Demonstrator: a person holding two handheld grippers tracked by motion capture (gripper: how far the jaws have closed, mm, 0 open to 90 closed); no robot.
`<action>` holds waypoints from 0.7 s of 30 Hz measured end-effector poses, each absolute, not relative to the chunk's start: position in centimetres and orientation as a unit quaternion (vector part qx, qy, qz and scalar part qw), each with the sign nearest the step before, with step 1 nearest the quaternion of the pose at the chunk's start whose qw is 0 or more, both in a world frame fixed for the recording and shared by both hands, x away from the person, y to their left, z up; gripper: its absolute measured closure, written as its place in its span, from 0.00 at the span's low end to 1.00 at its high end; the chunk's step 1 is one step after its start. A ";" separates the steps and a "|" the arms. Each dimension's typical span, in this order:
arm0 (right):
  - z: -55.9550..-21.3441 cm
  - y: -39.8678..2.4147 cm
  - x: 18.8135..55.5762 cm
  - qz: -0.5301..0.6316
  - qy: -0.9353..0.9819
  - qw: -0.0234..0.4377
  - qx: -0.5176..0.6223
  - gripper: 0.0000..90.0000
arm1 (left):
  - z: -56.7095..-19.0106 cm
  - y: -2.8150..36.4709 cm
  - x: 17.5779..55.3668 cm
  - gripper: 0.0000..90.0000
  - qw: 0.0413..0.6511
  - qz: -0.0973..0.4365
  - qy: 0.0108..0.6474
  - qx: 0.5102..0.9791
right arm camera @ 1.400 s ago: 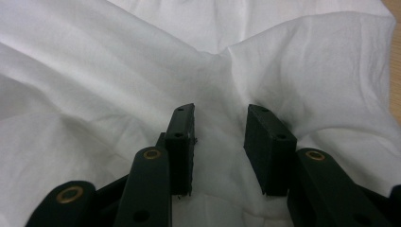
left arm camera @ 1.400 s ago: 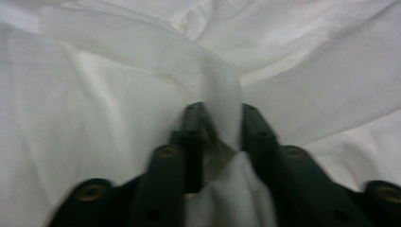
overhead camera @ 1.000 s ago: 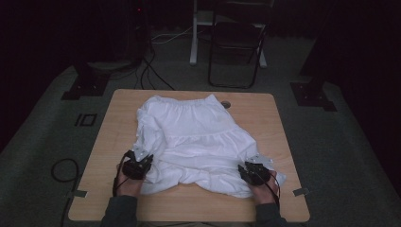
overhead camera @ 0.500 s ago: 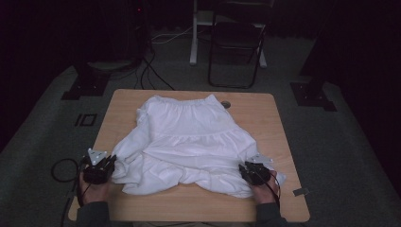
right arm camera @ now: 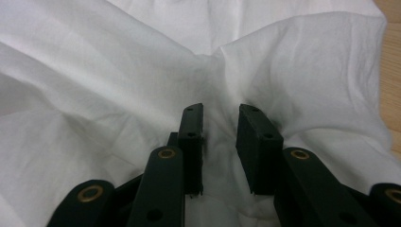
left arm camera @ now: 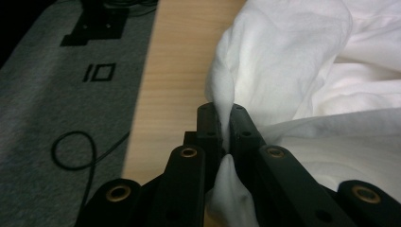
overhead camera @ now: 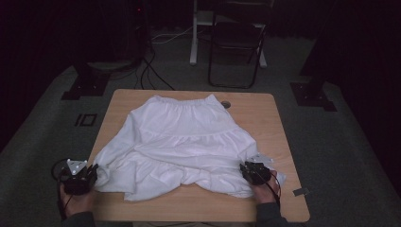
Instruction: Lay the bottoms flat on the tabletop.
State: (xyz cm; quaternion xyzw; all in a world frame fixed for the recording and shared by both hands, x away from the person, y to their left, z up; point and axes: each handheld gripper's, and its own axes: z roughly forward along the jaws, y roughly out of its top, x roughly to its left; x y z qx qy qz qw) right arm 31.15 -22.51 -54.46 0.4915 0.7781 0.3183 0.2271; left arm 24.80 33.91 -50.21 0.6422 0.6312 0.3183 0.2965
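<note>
A white tiered skirt (overhead camera: 189, 137) lies spread on the wooden table (overhead camera: 269, 123), waistband at the far side. My left gripper (overhead camera: 94, 171) is at the table's front left edge, shut on a pinch of the skirt's hem (left arm camera: 283, 56), which runs between its jaws (left arm camera: 226, 116). My right gripper (overhead camera: 246, 168) rests on the hem at the front right. Its jaws have just been closing, and a raised fold of the cloth (right arm camera: 118, 61) stands in the gap between them (right arm camera: 221, 116), still loose.
A small round grommet (overhead camera: 226, 104) sits near the table's far edge. Behind the table stand a dark folding chair (overhead camera: 235, 42) and a white post (overhead camera: 194, 33). Black stand bases (overhead camera: 85, 85) (overhead camera: 312, 94) and cables lie on the grey carpet.
My left gripper has moved left along the table's front, drawing the skirt's hem out toward the left edge. The right hand has stayed where it was.
</note>
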 end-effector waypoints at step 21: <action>-54.3 -23.7 31.0 0.308 0.783 0.227 0.491 0.90 | -50.4 38.5 22.5 0.95 0.285 0.332 0.676 0.593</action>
